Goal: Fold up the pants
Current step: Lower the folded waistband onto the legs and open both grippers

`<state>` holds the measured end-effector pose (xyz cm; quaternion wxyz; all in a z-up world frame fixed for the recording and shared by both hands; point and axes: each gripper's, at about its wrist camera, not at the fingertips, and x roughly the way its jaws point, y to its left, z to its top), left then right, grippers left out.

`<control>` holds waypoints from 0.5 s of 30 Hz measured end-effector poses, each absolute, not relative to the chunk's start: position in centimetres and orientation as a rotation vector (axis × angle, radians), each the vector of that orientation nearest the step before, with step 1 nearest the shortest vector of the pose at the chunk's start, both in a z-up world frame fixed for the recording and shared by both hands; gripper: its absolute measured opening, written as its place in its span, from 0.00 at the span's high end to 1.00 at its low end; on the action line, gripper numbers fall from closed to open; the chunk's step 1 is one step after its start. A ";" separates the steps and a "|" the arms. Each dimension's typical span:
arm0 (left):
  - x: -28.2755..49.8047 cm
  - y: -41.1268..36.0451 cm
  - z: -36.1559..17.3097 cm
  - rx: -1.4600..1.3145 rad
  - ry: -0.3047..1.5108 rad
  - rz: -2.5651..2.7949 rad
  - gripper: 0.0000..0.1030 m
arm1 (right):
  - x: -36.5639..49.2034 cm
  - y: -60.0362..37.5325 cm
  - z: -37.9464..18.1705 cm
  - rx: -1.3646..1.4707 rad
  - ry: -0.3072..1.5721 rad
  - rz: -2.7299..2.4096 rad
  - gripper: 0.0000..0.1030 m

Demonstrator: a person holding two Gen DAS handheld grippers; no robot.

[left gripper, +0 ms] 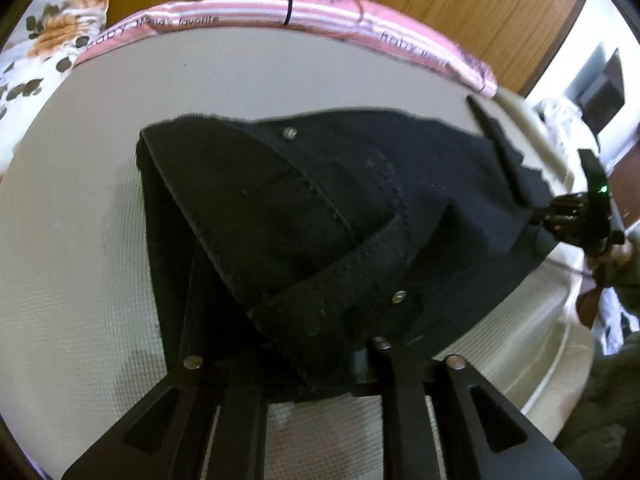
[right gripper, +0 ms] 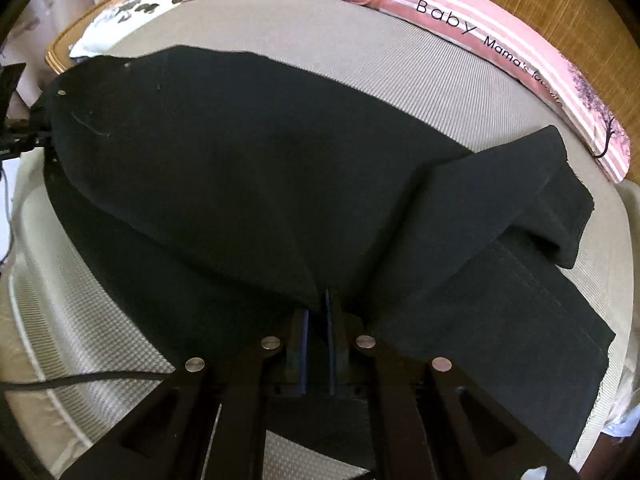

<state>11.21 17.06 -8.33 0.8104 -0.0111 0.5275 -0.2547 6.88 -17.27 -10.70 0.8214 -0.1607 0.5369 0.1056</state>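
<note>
Between both grippers' fingers [right gripper: 334, 320]: black pants [right gripper: 240, 168].

Pants on the mattress, pillows at its far edge

The pants [right gripper: 256, 168] lie across the mattress [right gripper: 360, 60]; the striped pillow [right gripper: 500, 36] lies along its far edge, the flowered pillow [right gripper: 136, 4] at its far left corner.

pink striped pillow [right gripper: 500, 28] | print reads "Baby Mama's favorite" | repeated along its edge, partly blurred in left wrist view
</note>
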 end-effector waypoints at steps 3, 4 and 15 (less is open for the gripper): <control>11.3 17.0 -7.4 -0.017 1.141 -0.518 0.73 | 6.7 -17.2 -10.6 -0.322 1.133 0.201 0.88; 11.3 17.0 -6.9 -0.004 1.146 -0.497 0.68 | 6.6 -17.3 -10.5 -0.315 1.130 0.197 0.79; 6.9 21.4 -3.7 -0.110 1.206 -0.241 0.33 | 3.7 -18.0 -7.2 -0.133 1.032 0.202 0.52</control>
